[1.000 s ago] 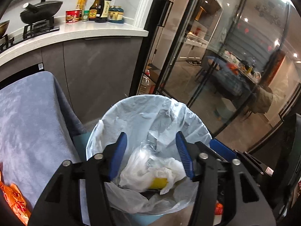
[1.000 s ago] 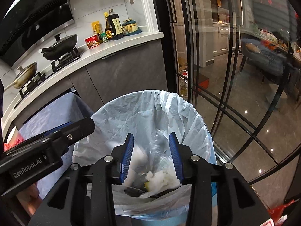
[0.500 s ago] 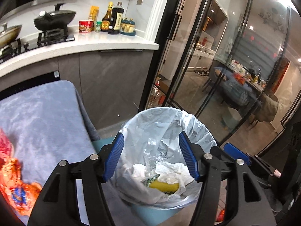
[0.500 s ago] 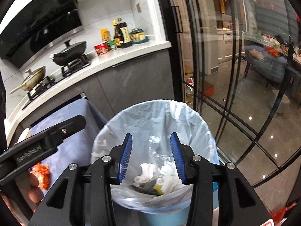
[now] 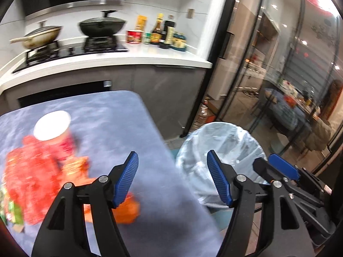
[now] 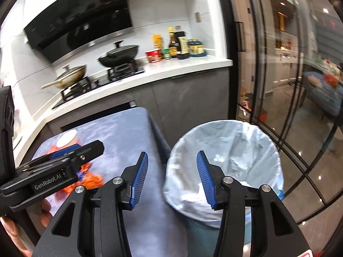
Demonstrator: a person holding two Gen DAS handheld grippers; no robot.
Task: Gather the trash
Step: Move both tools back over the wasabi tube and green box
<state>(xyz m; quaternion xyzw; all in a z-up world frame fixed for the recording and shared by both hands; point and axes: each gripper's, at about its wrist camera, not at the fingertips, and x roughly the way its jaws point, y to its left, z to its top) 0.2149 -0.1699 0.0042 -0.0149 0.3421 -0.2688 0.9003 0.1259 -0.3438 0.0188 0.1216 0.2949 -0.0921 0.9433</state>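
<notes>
Trash lies in two places: red and orange wrappers [image 5: 32, 180] heaped on the near left of the grey-blue bench [image 5: 128, 128], and white crumpled waste [image 6: 193, 197] low in the trash bin [image 6: 225, 160], whose pale plastic liner folds over the rim. The bin stands on the floor just beside the bench's right edge, in front of the glass doors [image 6: 278, 85]. A white-lidded cup [image 5: 52, 125] sits at the far side of the wrapper heap; motion blur smears the heap, so what looks like a green packet at its left edge may be something else. The left tool [image 5: 172, 180] hangs over the bench's right side with its blue pads spread wide and nothing between them. The right tool [image 6: 172, 180] hovers over the gap between bench and bin, pads likewise apart and bare. Far behind, the kitchen counter [image 6: 182, 68] carries a black wok [image 6: 118, 54], a lighter pan [image 6: 70, 77], sauce bottles [image 6: 178, 45] and a red instant-noodle tub [image 6: 153, 55]
</notes>
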